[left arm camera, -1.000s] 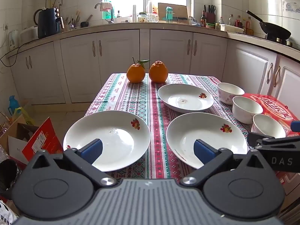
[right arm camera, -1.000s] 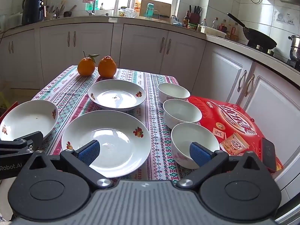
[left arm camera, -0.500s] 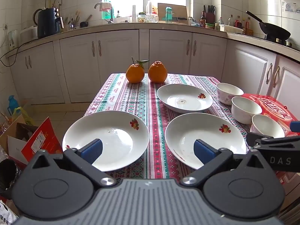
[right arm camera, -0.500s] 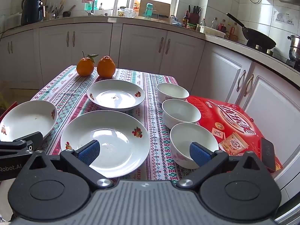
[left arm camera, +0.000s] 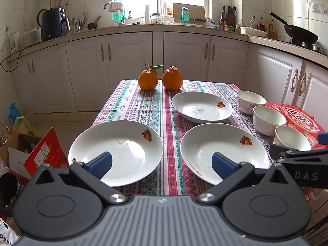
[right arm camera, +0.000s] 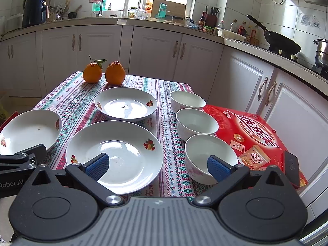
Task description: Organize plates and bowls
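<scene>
We find both tools poised at the near edge of the tabletop (left arm camera: 141, 104): the left hand-held gripper (left arm camera: 162, 162) and right hand-held gripper (right arm camera: 157, 164) gape empty. Three plates (left arm camera: 116, 141) and three bowls (right arm camera: 194, 123) lie separate, unstacked. Against a second ago, little has changed; our views have only crept slightly nearer.

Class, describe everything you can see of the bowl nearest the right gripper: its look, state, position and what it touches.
The nearest bowl is white, glossy and ceramic-looking, with faint pink floral print on its outer wall. It stands upright and looks empty on the patterned tablecloth, last in a row of three bowls, beside the red box; contact between them cannot be judged. The right gripper is open and not gripping it.
</scene>
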Motion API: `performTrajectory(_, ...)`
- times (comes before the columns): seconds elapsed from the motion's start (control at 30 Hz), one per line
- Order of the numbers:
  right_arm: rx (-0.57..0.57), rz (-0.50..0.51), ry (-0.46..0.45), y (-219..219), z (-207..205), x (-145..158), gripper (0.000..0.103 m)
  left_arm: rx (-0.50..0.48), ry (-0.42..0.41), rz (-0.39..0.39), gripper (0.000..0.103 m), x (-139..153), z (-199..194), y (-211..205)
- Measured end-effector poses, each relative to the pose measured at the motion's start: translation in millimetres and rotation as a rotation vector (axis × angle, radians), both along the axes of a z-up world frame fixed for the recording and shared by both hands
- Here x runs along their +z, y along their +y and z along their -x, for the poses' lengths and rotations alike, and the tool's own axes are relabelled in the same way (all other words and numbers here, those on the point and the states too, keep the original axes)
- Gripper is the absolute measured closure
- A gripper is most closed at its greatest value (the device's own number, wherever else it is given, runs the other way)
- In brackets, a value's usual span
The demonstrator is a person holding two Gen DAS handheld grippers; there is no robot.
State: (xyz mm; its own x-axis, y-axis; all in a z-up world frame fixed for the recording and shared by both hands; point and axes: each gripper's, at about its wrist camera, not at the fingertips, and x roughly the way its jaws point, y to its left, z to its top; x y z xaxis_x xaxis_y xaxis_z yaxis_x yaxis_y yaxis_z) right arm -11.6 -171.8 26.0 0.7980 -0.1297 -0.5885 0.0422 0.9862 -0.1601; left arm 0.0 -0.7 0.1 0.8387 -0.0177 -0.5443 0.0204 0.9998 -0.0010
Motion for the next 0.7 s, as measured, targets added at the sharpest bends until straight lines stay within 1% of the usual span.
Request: performTrajectory(0.7,0.000,0.002,-0.001,0.3,0.8,0.5,0.000,0.001,0.003,0.003,0.001,1.0,0.3,0.8)
